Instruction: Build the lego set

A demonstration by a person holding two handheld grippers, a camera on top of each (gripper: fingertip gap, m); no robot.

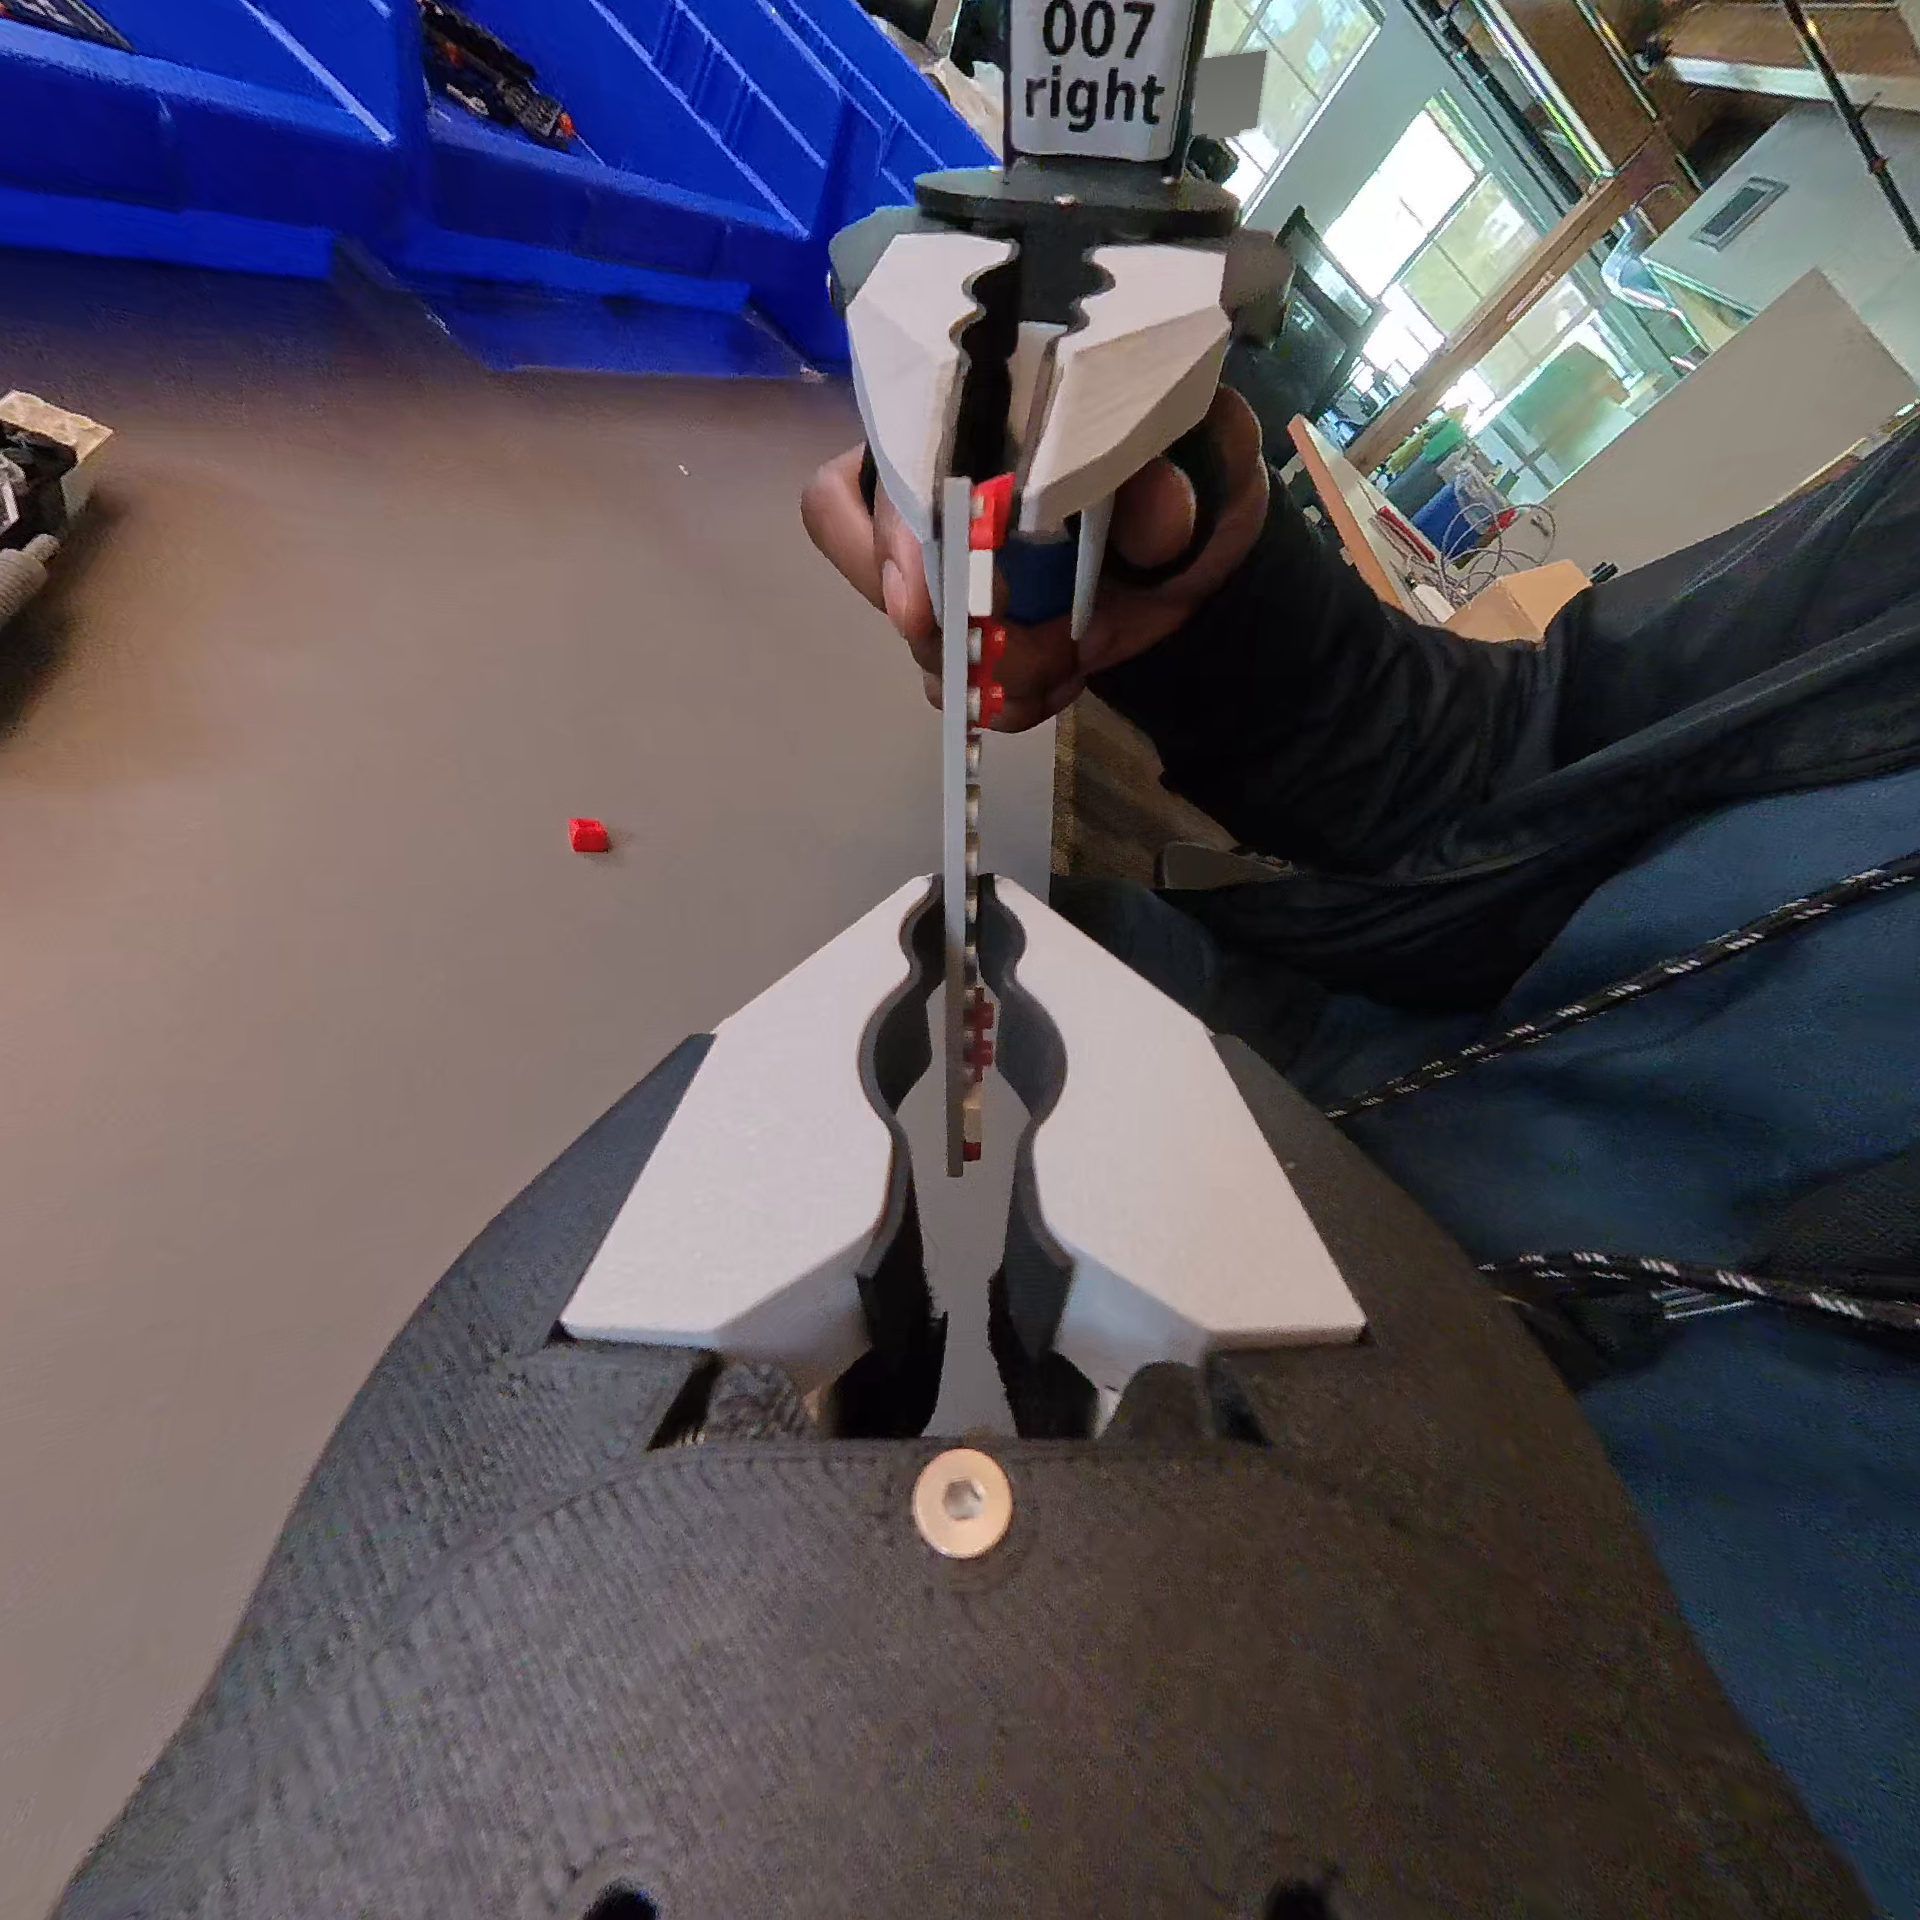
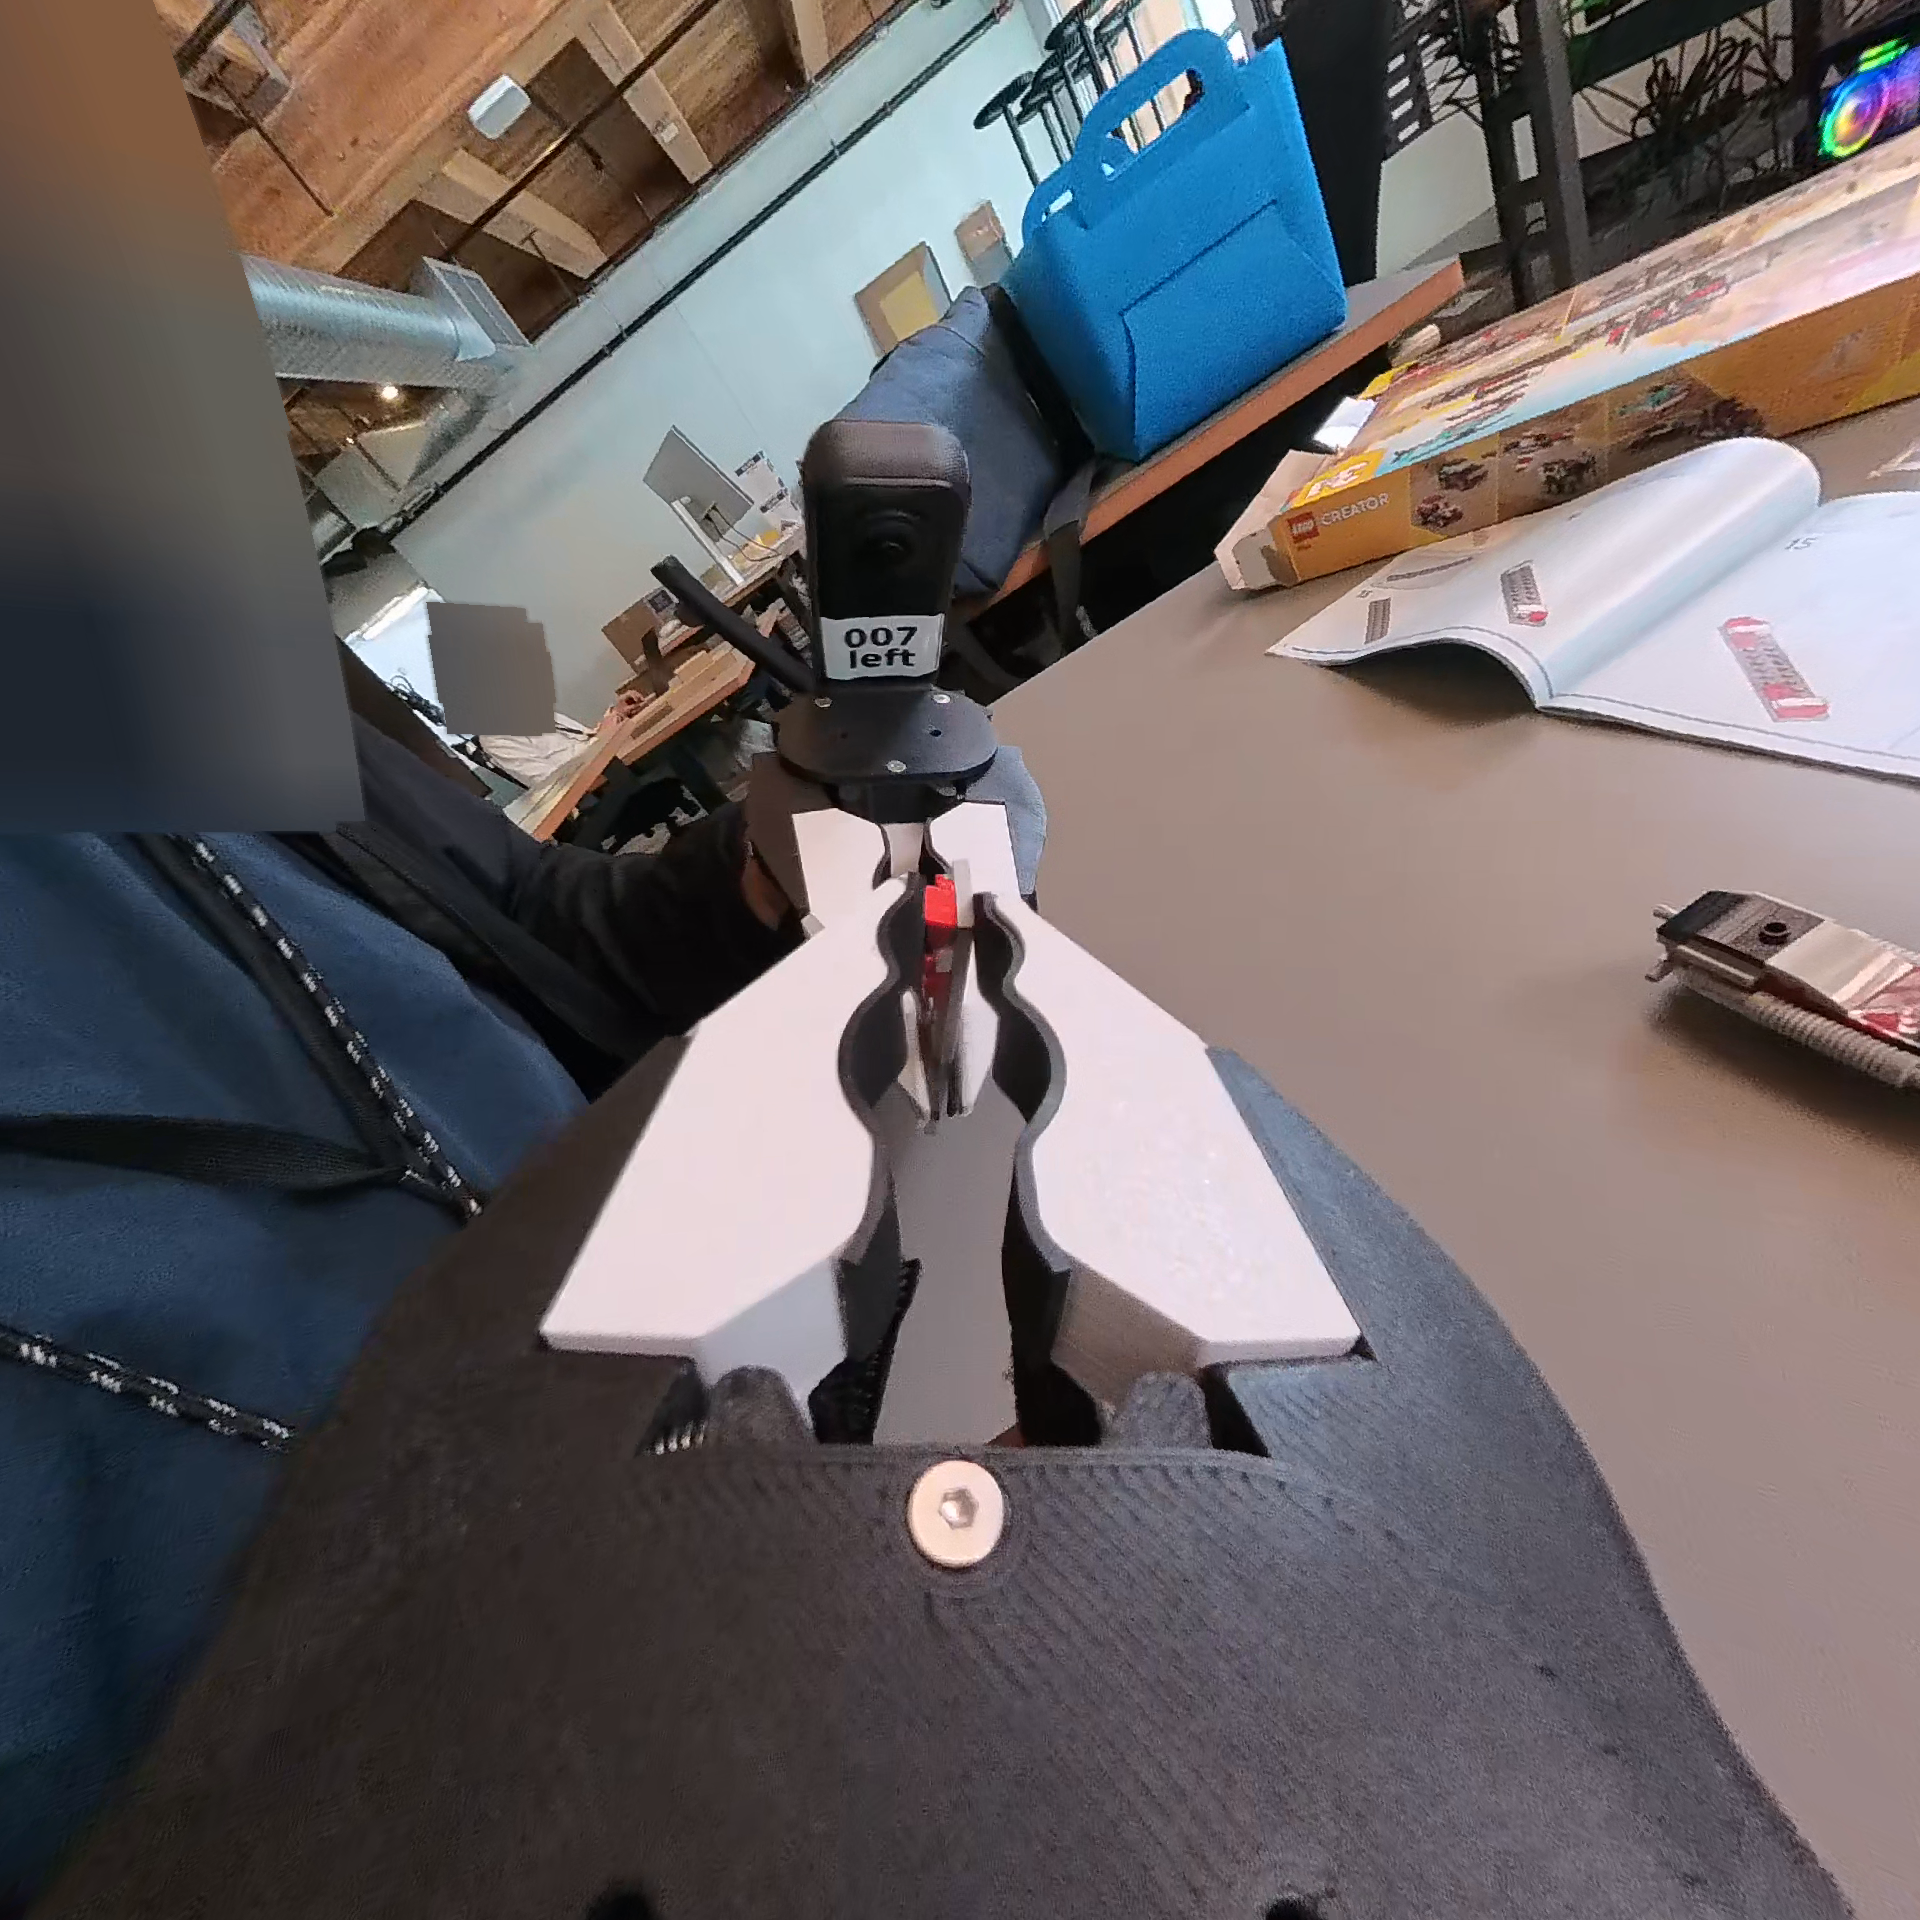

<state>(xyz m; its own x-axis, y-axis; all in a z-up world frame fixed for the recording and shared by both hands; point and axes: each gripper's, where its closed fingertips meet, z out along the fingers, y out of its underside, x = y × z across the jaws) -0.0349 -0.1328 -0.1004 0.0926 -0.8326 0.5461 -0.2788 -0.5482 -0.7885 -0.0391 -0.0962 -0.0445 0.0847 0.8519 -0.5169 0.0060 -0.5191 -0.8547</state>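
Observation:
A long thin grey plate [image 1: 954, 790] with red and white bricks along one face is held edge-on in the air between both grippers. My left gripper [image 1: 963, 883] is shut on its near end. My right gripper [image 1: 1003, 561] faces it from the far side and is shut on the other end. In the right wrist view the same strip [image 2: 940, 935] sits between my right gripper's [image 2: 940, 899] white fingers, with the left gripper [image 2: 914, 857] just beyond. A small loose red brick [image 1: 588, 834] lies on the grey table [image 1: 364, 675].
Blue parts bins [image 1: 416, 156] stand at the table's far side, with a partial build [image 1: 42, 468] at the left edge. An open instruction booklet [image 2: 1662, 623], the set's box [image 2: 1558, 395] and a grey-and-red sub-assembly [image 2: 1808, 977] lie on the table. The person's torso is close. The left gripper's tips are roughly 6 centimetres from the right gripper's. The partial build [image 1: 42, 468] is about 20 centimetres from both grippers' fingertips.

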